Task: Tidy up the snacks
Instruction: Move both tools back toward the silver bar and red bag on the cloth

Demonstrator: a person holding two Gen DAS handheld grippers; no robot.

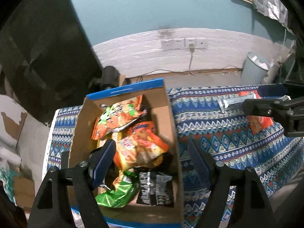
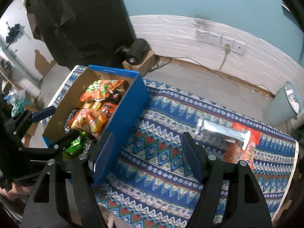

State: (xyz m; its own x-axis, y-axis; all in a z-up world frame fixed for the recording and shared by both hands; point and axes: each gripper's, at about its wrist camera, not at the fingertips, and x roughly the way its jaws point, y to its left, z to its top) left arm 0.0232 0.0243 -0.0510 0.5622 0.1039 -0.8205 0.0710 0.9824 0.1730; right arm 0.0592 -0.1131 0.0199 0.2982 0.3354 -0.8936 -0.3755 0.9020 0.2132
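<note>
The two snack packets still out on the patterned cloth (image 2: pixel 161 152) lie together at its far right: a silver packet (image 2: pixel 218 133) with its long axis running left to right, and an orange packet (image 2: pixel 245 148) partly under it, running near to far. The cardboard box (image 2: pixel 125 114) that takes the snacks sits at the left end of the cloth, already well filled with orange, green and black bags. The right gripper (image 2: pixel 150 152) stands between box and packets, its jaws wide apart with only bare cloth between them, and the packets lie ahead and to its right, near but not touched. The left gripper (image 1: pixel 152 157) hangs over the box, also spread wide and holding nothing (one finger inside the box, the other outside its right wall). By my reading the right hand is much the nearer, and the silver packet's narrow width is what it should close across.
</note>
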